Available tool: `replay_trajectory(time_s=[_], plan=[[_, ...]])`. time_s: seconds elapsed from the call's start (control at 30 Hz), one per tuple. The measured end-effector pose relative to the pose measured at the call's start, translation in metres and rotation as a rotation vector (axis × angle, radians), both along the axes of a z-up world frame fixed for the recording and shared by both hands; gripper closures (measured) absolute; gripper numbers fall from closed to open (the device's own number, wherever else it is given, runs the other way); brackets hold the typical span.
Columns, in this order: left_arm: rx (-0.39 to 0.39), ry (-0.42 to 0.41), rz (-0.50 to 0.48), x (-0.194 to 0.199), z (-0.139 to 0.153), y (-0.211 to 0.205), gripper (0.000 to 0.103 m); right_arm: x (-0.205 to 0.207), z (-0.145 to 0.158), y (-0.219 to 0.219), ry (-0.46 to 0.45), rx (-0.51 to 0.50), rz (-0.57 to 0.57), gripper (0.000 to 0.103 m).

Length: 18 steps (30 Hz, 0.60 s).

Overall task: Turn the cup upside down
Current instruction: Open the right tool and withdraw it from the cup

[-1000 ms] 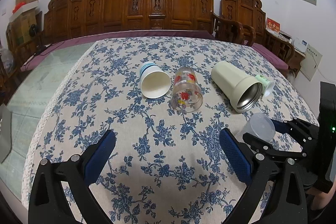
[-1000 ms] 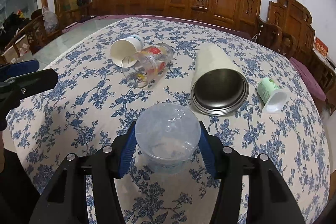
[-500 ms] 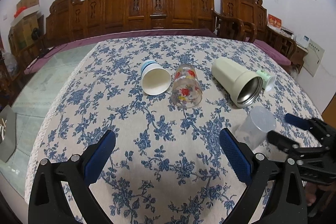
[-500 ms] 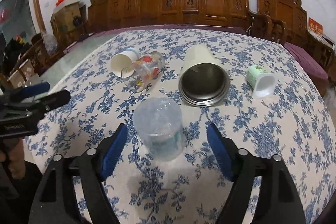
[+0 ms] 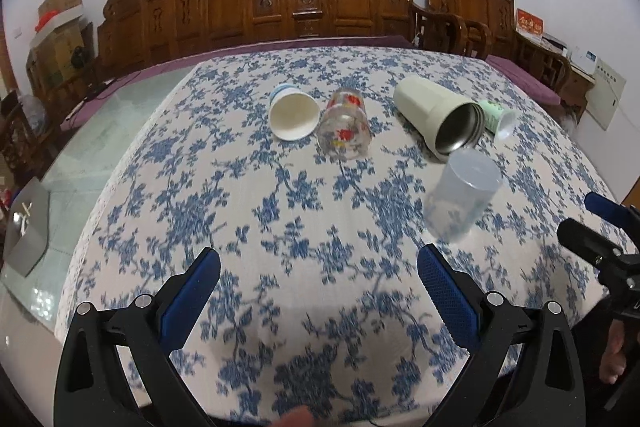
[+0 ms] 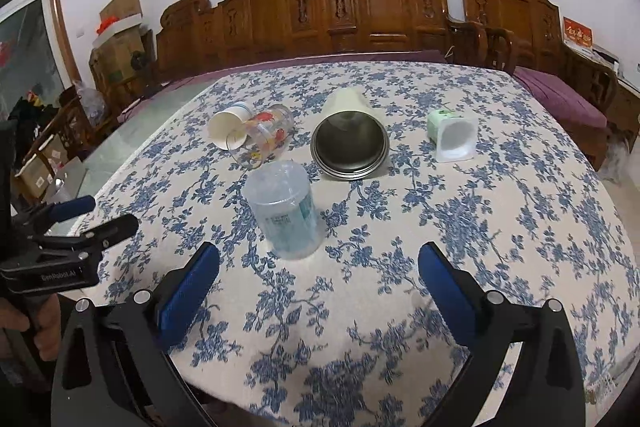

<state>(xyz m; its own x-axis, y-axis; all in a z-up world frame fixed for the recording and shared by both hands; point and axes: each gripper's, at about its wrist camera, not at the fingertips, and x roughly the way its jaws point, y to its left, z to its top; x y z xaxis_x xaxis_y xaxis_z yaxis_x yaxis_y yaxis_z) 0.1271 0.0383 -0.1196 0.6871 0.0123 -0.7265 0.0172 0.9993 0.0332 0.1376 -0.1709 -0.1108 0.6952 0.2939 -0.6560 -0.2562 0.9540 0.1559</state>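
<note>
A clear plastic cup (image 6: 286, 209) stands upside down on the floral tablecloth (image 6: 480, 227); it also shows in the left wrist view (image 5: 462, 197). My right gripper (image 6: 319, 291) is open and empty, pulled back from the cup toward the near table edge. My left gripper (image 5: 319, 297) is open and empty over the front of the table, left of the cup. Each gripper shows at the edge of the other's view.
Lying on their sides behind the clear cup are a white paper cup (image 6: 230, 131), a flowered glass (image 6: 266, 139), a cream steel-lined tumbler (image 6: 348, 143) and a small green cup (image 6: 454, 137). Carved wooden benches (image 6: 360, 11) stand behind the table.
My right gripper opened, let go of the clear cup and drew back from it. The cup now stands alone, upside down. The left gripper also backed away a little.
</note>
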Motion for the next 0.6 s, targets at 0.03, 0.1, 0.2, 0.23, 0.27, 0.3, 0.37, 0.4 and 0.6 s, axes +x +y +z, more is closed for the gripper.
replay_trajectory(time_s=[0.03,0.1,0.2,0.23,0.27,0.3,0.37,0.4,0.6], plan=[[0.0,0.004,0.002,-0.002,0.0,-0.001,0.008,-0.002,0.001,-0.002,-0.002,0.001,-0.002,0.003],[-0.003,0.012,-0.001,-0.008,-0.001,-0.003,0.008,-0.008,0.004,-0.005,-0.009,-0.003,-0.01,0.003],[-0.008,0.026,0.001,-0.016,-0.003,-0.005,0.008,-0.017,0.008,-0.01,-0.016,-0.001,-0.023,0.003],[-0.011,0.026,0.001,-0.02,-0.002,-0.007,0.008,-0.019,0.01,-0.012,-0.019,0.003,-0.026,0.003],[-0.018,0.024,0.001,-0.025,-0.001,-0.008,0.008,-0.023,0.012,-0.014,-0.024,0.007,-0.03,0.003],[-0.021,0.021,0.001,-0.028,0.0,-0.009,0.008,-0.027,0.017,-0.018,-0.034,0.013,-0.036,0.003],[-0.028,0.003,-0.004,-0.037,0.008,-0.013,0.008,-0.035,0.025,-0.022,-0.054,0.022,-0.042,0.003],[-0.028,-0.009,-0.006,-0.041,0.013,-0.014,0.008,-0.041,0.032,-0.024,-0.07,0.025,-0.046,0.003],[-0.027,-0.141,-0.002,-0.07,0.062,-0.025,0.008,-0.071,0.076,-0.032,-0.188,0.027,-0.064,0.003]])
